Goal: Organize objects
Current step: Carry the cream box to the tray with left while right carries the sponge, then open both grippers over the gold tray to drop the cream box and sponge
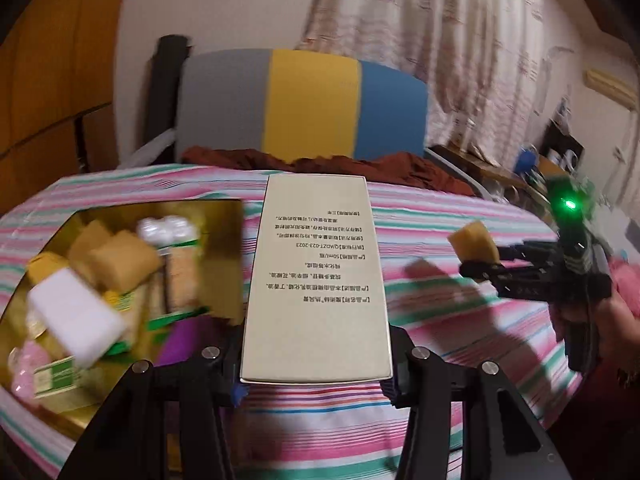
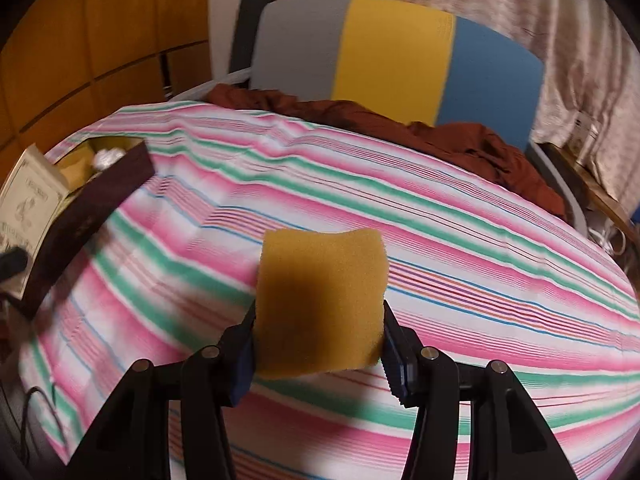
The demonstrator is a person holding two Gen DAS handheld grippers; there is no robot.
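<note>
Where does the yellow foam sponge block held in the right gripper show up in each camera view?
Left wrist view: the yellow foam sponge block sits at the right, mid-height, clamped in the right gripper above the striped cloth.
Right wrist view: the sponge fills the lower centre, between the gripper's fingers.
Shared landmark: the grey, yellow and blue chair back behind the table.

Dim warm indoor light, hard shadows, motion blur, strong fisheye bending at edges.
</note>
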